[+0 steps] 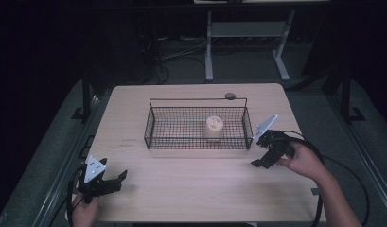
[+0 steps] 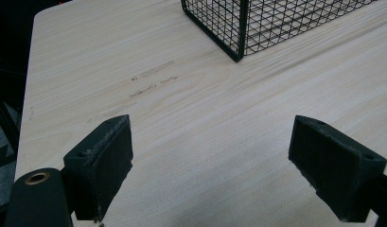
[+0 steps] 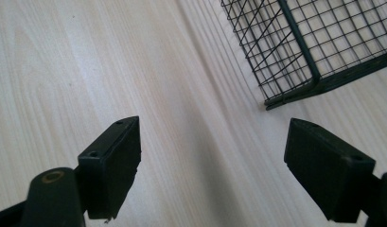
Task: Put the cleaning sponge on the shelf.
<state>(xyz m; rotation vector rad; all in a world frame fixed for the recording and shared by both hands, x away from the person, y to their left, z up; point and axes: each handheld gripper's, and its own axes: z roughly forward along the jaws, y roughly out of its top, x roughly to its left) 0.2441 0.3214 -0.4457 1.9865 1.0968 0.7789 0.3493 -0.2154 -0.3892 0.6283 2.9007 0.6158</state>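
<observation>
Two grippers: both hang over bare wood with nothing between their jaws.
Basket: a black wire basket sits at the middle of the table, its long axis running left to right across the high view, open side up, a thin wire handle arched over its far edge.
Cup: a small pale cup stands upright inside the basket, right of its middle, mouth pointing up; it looks about as tall as it is wide, so I would not call any long axis beyond the vertical one.
Right gripper: the right gripper is at the right of the high view, just beside the basket's near right corner, tilted down toward the tabletop. Its jaws stand wide and empty; in the right gripper view the basket corner lies in the upper right, apart from the pads.
Left gripper: the left gripper sits low in the lower left of the high view, well apart from the basket, jaws wide and empty; in the left gripper view the basket's corner shows at the top.
Step in hand: I judge this as an approach, the right hand closing on the basket or the cup, with no grip yet made.
Next move: it would need the right gripper lifted over the rim and lowered straight onto the cup, jaws either side of it.
Small disc: a dark round disc lies on the table behind the basket.
</observation>
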